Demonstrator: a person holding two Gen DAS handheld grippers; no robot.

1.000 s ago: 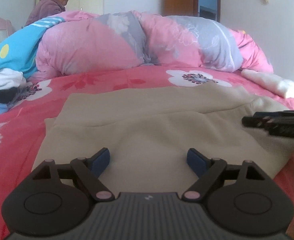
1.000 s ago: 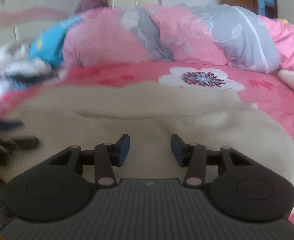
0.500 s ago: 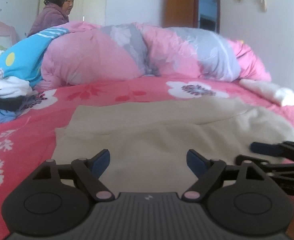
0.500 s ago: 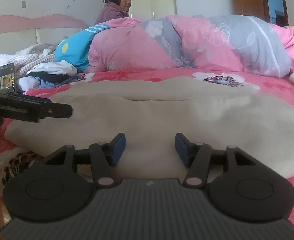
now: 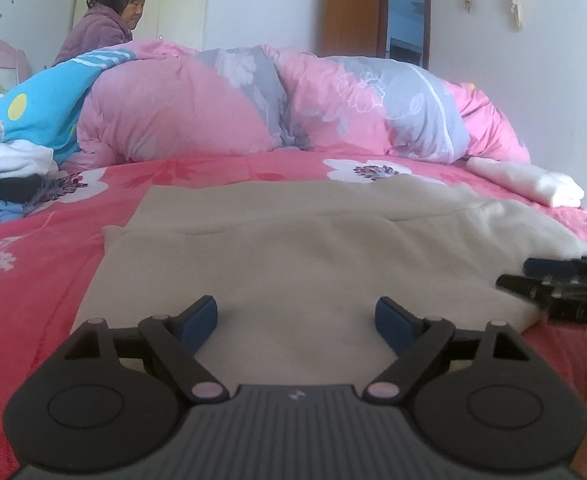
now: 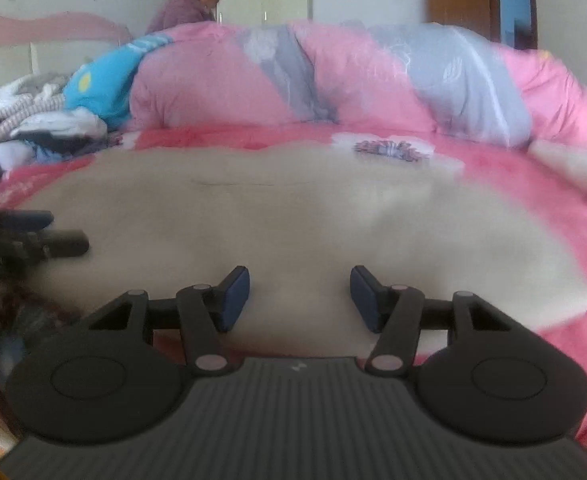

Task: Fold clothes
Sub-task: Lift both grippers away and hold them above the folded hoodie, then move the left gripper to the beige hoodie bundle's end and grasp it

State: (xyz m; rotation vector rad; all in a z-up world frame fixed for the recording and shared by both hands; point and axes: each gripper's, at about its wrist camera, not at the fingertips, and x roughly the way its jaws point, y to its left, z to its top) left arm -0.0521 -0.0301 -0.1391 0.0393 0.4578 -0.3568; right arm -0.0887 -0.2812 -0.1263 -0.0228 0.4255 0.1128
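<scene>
A: Start at the grippers. How do they stand?

B: The left gripper (image 5: 296,318) is spread wide, its blue pads (image 5: 200,322) apart with nothing between them, hovering over the near edge of the beige garment (image 5: 301,248). The right gripper (image 6: 299,298) is also parted, holding nothing, over the same near edge. Each shows at the side of the other's view, low by the garment's outer ends.

A: And the garment itself?

B: It lies spread flat on the pink floral bedsheet (image 5: 45,240), wide across, with one layer lying over another and a seam line running crosswise. Its right end looks paler and fluffier. The right wrist view is blurred, so finer detail there is lost.

A: What lies beyond?

B: A folded white cloth (image 5: 533,184) on the sheet to the far right, apart from the garment. Behind, a bunched pink and grey quilt (image 5: 293,104); to the left, a blue blanket (image 5: 41,112) and a heap of clothes (image 5: 9,172). A person (image 5: 105,24) in a purple jacket is behind the quilt, and a brown door (image 5: 349,12) stands open.
</scene>
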